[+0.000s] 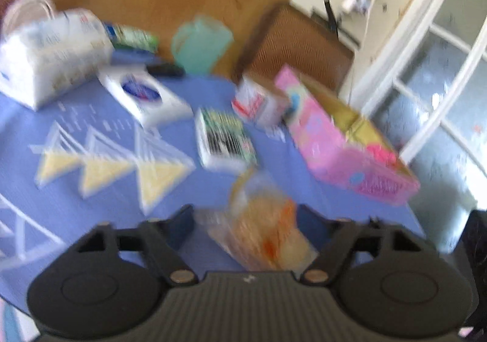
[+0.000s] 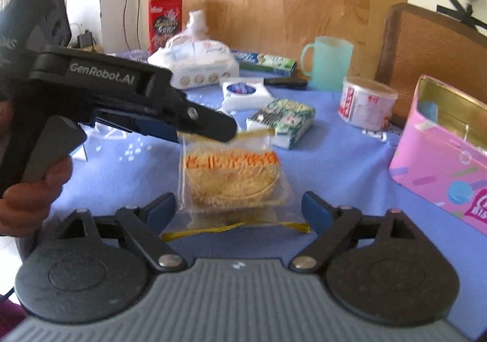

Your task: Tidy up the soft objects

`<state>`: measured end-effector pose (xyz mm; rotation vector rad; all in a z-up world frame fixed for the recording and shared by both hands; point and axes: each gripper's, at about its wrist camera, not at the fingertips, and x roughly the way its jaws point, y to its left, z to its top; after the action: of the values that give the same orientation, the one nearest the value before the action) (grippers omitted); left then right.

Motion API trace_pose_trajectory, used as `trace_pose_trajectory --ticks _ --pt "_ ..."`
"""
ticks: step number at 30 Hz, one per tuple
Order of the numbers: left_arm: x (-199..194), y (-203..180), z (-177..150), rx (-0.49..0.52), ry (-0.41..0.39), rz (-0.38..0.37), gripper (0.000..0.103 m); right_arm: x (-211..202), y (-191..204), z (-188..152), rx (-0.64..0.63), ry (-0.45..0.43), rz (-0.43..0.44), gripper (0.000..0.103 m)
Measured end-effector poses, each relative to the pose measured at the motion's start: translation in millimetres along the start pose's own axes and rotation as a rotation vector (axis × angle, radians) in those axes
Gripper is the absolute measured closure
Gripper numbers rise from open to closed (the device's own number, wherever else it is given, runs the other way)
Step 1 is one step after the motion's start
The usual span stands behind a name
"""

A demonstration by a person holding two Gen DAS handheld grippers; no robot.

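A clear noodle packet (image 2: 234, 183) with orange lettering hangs in the air over the blue tablecloth (image 2: 334, 165). My left gripper (image 2: 222, 132) grips its top edge from the left in the right wrist view. In the blurred left wrist view the packet (image 1: 261, 229) lies between that gripper's spread-looking fingers (image 1: 182, 220). My right gripper (image 2: 239, 208) is open, one finger on each side of the packet's lower part, not touching it. A pink box (image 2: 441, 165) with an open top stands at the right; it also shows in the left wrist view (image 1: 344, 147).
On the cloth lie a green-white tissue pack (image 2: 283, 123), a white pack with a blue label (image 2: 243, 92), a large tissue bag (image 2: 194, 62), a toothpaste box (image 2: 264, 62), a green mug (image 2: 328, 63), a round tub (image 2: 365, 104) and a red box (image 2: 166, 22). A chair (image 2: 432, 50) stands behind.
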<state>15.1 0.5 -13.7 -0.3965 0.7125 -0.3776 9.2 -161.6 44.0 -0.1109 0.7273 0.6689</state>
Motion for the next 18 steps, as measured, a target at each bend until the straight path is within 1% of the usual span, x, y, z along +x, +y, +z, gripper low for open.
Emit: trace_pose_trajectory --ticks 1,3,5,6,8,11,13,15,18 --pt "-2 -5 -3 0.02 -0.012 0.012 0.044 -1 -1 -2 -0.002 -0.007 0.008 0.021" --pt "-3 -17 -2 0.034 -0.012 0.022 0.049 -7 -3 -5 0.012 -0.031 0.014 0.027" --pt "-2 -30 4 0.046 -0.016 0.011 0.049 -12 -7 -9 0.042 -0.051 0.01 0.03" --pt "0 -38 9 0.069 -0.021 0.011 0.049 -16 -12 -10 0.063 -0.069 0.005 0.032" --pt "3 -58 19 0.12 -0.039 0.0 0.049 -27 -21 -10 0.088 -0.121 -0.02 0.033" --pt "10 -92 42 0.189 -0.081 -0.054 0.049 -49 -36 -7 0.097 -0.222 -0.099 0.033" --pt "21 -115 56 0.223 -0.091 -0.091 0.049 -64 -48 -3 0.087 -0.283 -0.169 0.033" --pt "39 -140 68 0.266 -0.089 -0.125 0.049 -75 -66 -1 0.087 -0.318 -0.229 0.033" --pt "75 -174 80 0.318 -0.062 -0.164 0.049 -88 -97 -2 0.12 -0.347 -0.322 0.033"
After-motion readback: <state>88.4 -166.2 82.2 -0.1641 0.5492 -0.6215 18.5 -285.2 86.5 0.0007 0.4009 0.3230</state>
